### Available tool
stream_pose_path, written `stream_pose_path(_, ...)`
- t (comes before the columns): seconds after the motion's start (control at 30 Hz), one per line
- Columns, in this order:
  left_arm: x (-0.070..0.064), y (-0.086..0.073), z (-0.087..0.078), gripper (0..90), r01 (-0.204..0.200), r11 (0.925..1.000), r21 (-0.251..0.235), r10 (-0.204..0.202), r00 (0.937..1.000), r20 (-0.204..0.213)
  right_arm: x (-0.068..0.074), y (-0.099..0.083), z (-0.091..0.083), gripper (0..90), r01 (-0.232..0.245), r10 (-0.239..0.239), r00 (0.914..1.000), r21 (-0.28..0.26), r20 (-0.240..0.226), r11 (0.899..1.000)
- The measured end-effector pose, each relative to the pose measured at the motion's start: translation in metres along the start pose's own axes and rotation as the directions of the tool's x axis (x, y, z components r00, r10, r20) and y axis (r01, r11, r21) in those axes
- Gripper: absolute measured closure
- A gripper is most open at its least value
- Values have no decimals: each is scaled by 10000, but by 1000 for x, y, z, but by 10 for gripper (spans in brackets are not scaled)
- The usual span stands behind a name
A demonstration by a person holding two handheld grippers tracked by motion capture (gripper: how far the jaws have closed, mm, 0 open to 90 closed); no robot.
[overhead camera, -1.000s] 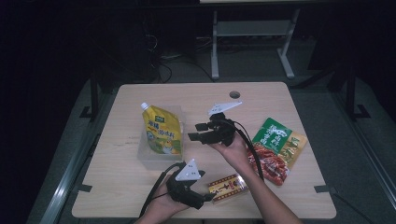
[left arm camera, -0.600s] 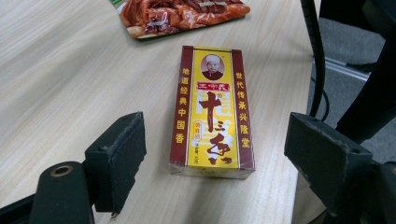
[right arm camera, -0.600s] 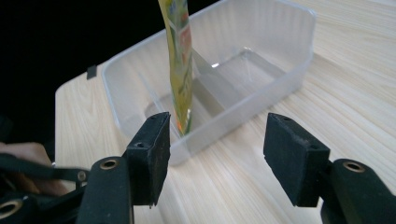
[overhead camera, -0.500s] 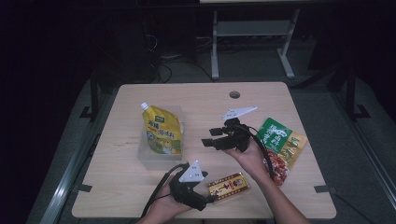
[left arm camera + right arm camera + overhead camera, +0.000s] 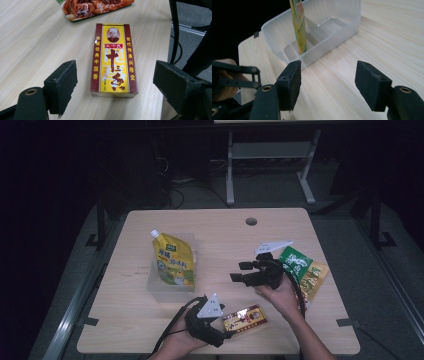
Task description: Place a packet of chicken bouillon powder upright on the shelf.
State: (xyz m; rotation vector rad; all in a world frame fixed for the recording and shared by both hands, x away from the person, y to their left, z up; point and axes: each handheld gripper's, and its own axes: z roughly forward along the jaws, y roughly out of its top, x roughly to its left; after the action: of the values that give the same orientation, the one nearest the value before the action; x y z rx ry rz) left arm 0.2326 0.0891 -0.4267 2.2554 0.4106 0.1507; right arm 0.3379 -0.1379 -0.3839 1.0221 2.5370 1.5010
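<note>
Left gripper view: wide jaws of the left gripper (image 5: 113,82) flank a spice box (image 5: 113,60) reading "十三香", just beside a snack packet (image 5: 92,7).

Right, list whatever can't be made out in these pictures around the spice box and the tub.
- Spice box: near end cut off behind the left claw in the high view; small print unreadable.
- Clear tub: far compartments cut by the top edge of the right claw view.
- Yellow pouch: hides the tub floor in the high view.
- Green snack bags: partly behind the right claw.

Dim room, grey floor (image 5: 350,245), white metal frame (image 5: 270,155) behind.
</note>
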Motion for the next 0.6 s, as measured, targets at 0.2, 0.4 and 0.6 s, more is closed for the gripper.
stream_pose_path(0.2, -3, 4, 11, 177, -404, 9984, 402, 407, 9991, -71, -3, -14, -10, 358, -140, 140, 9999, 19, 27, 9999)
stream_pose_path(0.4, -3, 5, 15, 177, -508, 9971, 564, 505, 9987, 63, -5, -27, -19, 346, -279, 276, 9995, 234, 122, 9993)
stream_pose_path(0.6, -5, 5, 25, 177, -646, 9958, 643, 640, 9979, 113, -10, -46, -35, 327, -776, 775, 9966, 37, 267, 9970)
